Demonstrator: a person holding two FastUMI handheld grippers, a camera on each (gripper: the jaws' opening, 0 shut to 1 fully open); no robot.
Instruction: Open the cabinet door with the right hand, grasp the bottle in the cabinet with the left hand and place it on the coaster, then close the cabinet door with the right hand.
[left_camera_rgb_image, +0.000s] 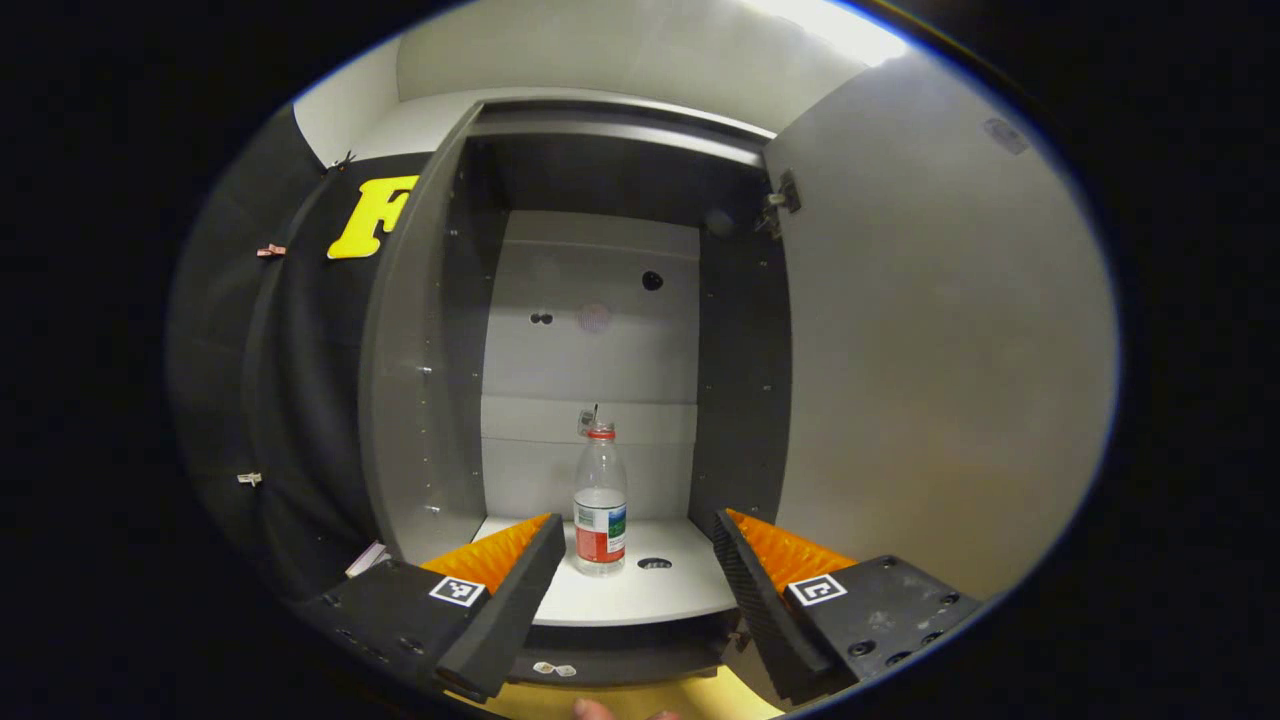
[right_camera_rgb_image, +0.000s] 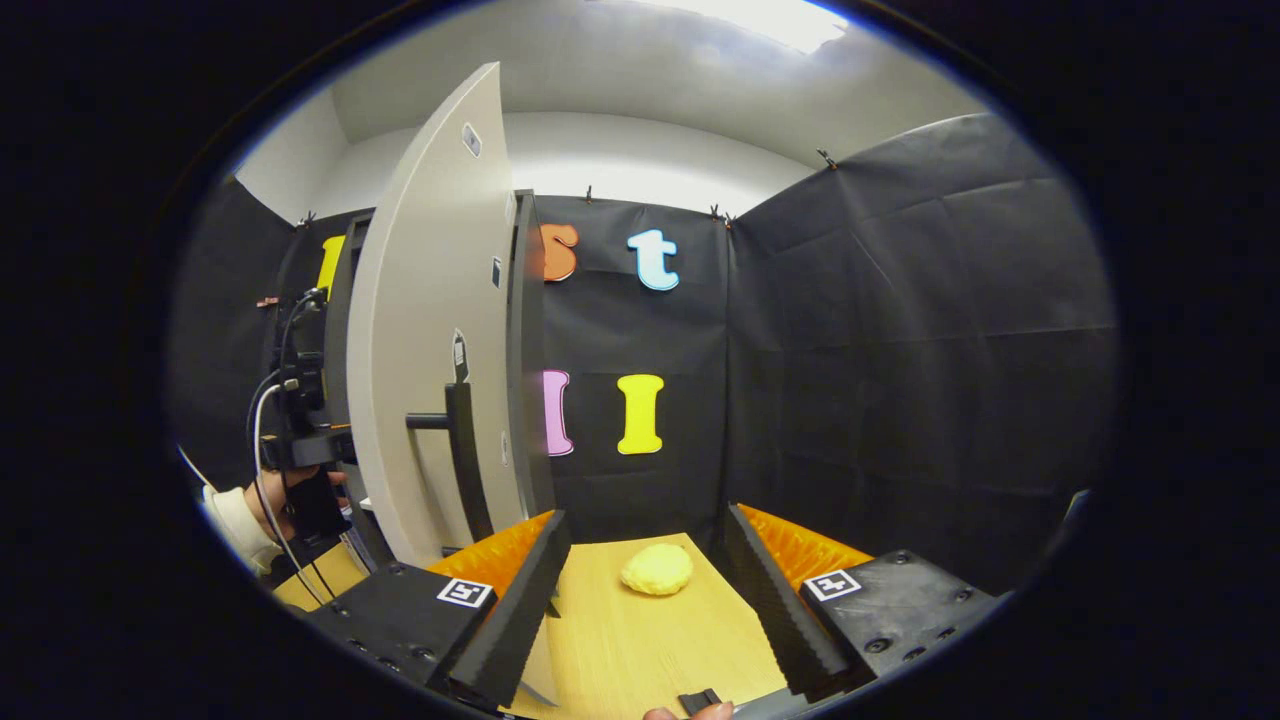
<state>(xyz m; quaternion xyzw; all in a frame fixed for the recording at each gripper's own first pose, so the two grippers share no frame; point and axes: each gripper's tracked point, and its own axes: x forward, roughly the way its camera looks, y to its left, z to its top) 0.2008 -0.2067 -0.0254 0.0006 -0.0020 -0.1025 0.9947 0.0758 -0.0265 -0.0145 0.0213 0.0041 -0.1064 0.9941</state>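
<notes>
Standing clear plastic bottle, smooth cabinet

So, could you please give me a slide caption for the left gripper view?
Open left gripper faces the bottle standing upright in the cabinet, door swung open.

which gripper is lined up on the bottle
The left gripper: its open fingers frame the bottle standing in the cabinet. The right gripper, also open, faces the yellow coaster on the table.
</notes>
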